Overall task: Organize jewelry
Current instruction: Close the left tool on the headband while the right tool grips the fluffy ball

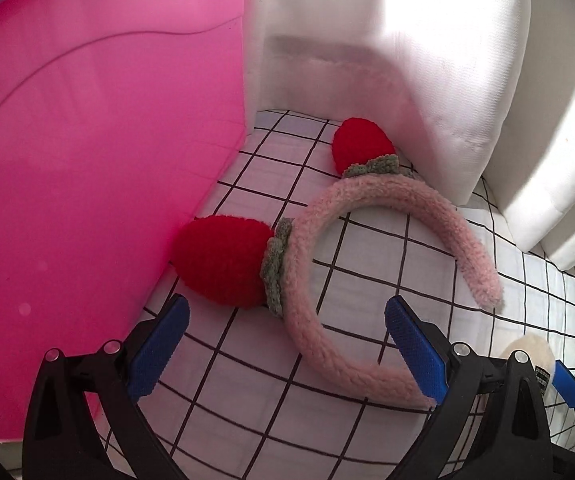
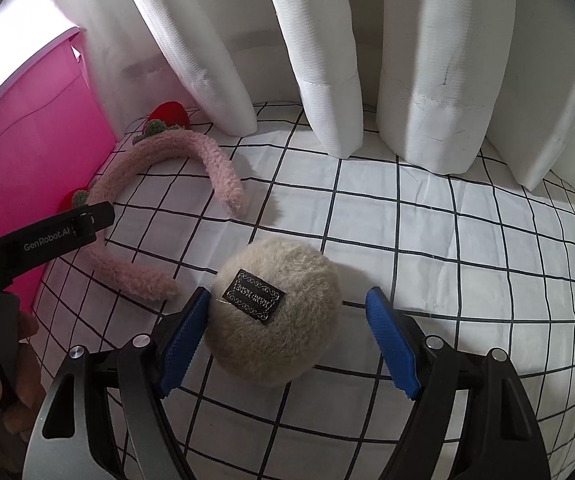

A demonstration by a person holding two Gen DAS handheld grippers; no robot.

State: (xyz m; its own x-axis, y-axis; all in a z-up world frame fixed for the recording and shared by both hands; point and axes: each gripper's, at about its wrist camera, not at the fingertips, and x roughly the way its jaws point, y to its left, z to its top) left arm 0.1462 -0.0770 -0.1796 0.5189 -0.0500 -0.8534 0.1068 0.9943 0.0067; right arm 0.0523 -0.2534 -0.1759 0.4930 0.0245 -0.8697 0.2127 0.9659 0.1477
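A fuzzy pink headband (image 1: 351, 240) with two red strawberry ears (image 1: 223, 260) lies flat on the white grid cloth (image 1: 247, 380). My left gripper (image 1: 287, 344) is open, and the headband's near arm lies between its blue fingers. The headband also shows in the right wrist view (image 2: 207, 160). A fluffy beige pompom (image 2: 275, 320) with a black label lies between the blue fingers of my open right gripper (image 2: 287, 340), touching the left finger (image 2: 183, 344). The pompom's edge shows in the left wrist view (image 1: 527, 350).
A pink plastic bin (image 1: 87, 160) stands close on the left, against the headband's ears. White curtains (image 2: 327, 60) hang along the back onto the cloth. The left gripper's body (image 2: 39, 240) shows at the left of the right wrist view.
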